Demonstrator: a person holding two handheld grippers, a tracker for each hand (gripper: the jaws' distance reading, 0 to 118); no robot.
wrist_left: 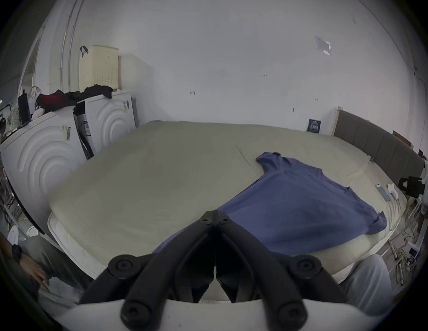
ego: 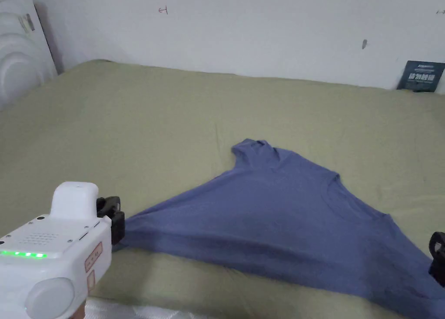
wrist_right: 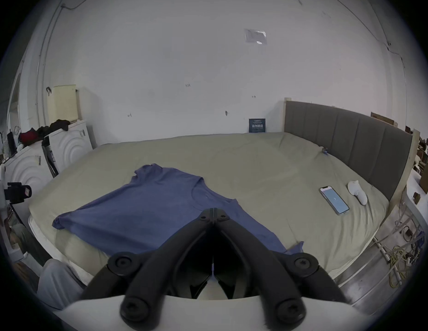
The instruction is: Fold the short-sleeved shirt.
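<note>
At near bed edge: left claw (wrist_left: pixel 215 219) jaws closed, pinching blue short-sleeved shirt (ego: pixel 278 220) at its left hem corner. Right claw (wrist_right: pixel 214 216) jaws closed over opposite corner; grip on cloth likely, contact hidden. Shirt spread on green bed (ego: pixel 152 128), hem stretched between claws, collar end pointing away toward wall.
</note>
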